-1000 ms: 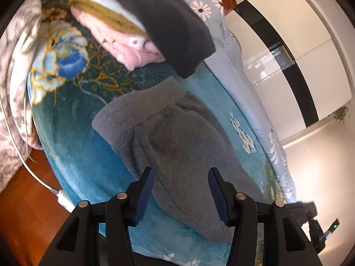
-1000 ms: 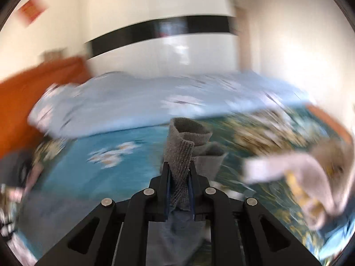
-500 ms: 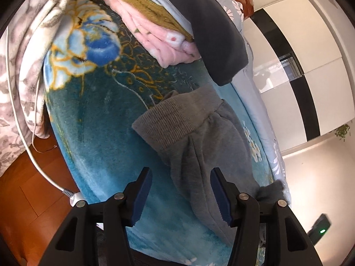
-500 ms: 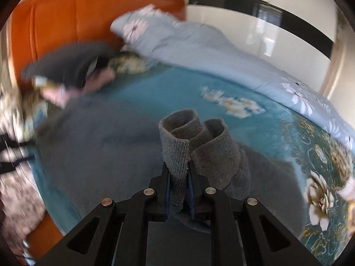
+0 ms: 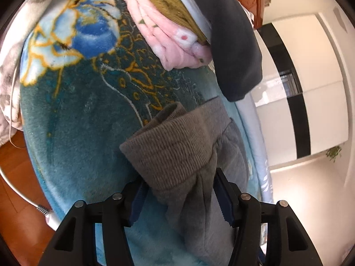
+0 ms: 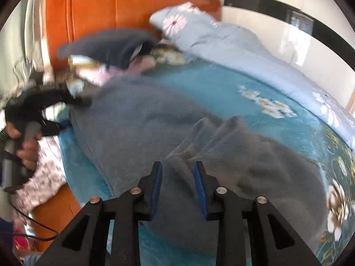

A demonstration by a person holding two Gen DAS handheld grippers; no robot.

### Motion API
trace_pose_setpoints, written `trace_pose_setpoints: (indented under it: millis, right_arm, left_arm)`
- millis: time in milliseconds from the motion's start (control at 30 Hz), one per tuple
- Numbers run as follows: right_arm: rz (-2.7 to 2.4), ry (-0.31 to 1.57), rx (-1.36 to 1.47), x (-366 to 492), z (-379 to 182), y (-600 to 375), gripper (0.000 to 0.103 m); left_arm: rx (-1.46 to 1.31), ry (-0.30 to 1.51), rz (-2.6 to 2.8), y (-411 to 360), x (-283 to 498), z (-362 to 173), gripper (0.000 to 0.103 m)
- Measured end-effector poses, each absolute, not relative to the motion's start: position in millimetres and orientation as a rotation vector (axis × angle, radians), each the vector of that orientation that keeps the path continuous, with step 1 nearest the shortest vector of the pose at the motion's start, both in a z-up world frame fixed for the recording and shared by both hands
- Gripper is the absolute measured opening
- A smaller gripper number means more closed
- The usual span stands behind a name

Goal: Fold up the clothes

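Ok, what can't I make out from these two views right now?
- Left wrist: whether the left gripper pinches the waistband; cloth covers the finger pads.
- Left wrist: the trouser legs run off the bottom edge.
- Right wrist: motion blur smears the grey trousers and the stack, so fold lines and cuffs are unclear.
- Left wrist: the stack's top is cut off by the frame edge.
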State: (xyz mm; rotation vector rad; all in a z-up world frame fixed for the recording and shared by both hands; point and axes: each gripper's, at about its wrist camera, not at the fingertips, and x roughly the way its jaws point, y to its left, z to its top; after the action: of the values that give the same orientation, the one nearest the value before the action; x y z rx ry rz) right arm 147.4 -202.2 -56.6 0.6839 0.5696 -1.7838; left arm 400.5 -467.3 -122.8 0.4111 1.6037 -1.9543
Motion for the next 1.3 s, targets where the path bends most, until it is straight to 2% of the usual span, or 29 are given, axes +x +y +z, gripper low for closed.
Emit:
trace_pose_setpoints:
  millis: [100, 233, 333, 567, 767, 867, 1100, 1300]
  right_arm:
    - [-1.873, 0.481, 0.720, 122, -45, -174, 0.038]
    - [-1.955, 0.292, 0.847, 79, -40, -130, 0.038]
    - [-2.018, 0.162, 0.912, 55, -42, -92, 0.038]
    - [-2.074, 0.028, 0.991, 29, -52, -47, 0.038]
    - [-2.145, 0.060, 0.938, 29, -40, -30, 0.038]
    - [-2.205, 0.099, 0.939, 27, -36, -22, 0.038]
    - [-2.308, 0.113, 1.023, 17, -46, 5, 0.038]
    - [-2.338, 0.079, 1.086, 11, -56, 27, 0.039]
  left_arm:
    - [0.381, 1.586, -1.963, -471, 399, -121, 0.059]
    - [0.355, 1.491, -1.959, -466, 393, -108, 0.036]
    - [0.375, 1.334, -2.001, -451, 378, -83, 0.024]
    - [0.338, 1.042, -2.320, -391, 315, 16, 0.023]
    - [0.421, 0.805, -2.650, -326, 227, 71, 0.023]
    - [0.533, 0.747, -2.756, -294, 180, 68, 0.023]
    - [0.878, 0.730, -2.837, -231, 103, 18, 0.023]
    - [1.188, 0.610, -2.780, -183, 79, -29, 0.023]
